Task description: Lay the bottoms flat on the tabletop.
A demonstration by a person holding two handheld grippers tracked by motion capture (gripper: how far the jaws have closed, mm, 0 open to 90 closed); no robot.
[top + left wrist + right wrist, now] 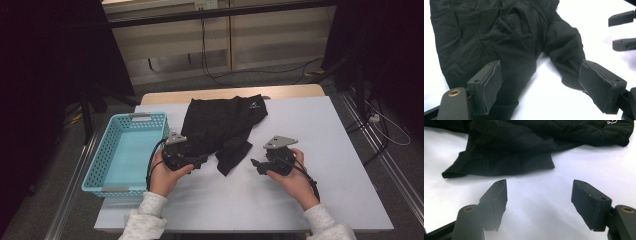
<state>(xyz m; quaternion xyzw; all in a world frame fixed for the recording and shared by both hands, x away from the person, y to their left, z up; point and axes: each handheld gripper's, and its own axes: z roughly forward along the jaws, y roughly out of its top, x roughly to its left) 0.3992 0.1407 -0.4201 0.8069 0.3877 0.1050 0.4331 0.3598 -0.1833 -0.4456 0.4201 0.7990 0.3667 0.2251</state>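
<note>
Blue basket (100, 165) sitting far left on the white table (330, 165). Next over, left gripper (200, 159) right at the lower-left edge of the black garment (222, 125), jaws wide, cloth under them but nothing pinched. Garment crumpled mid-table. Off to the right, right gripper (256, 164) just beside the garment's hem, jaws wide too, over bare table.

No text could be read. The black garment (220, 125) bore a small white logo near one corner. It was too small to make out.
</note>
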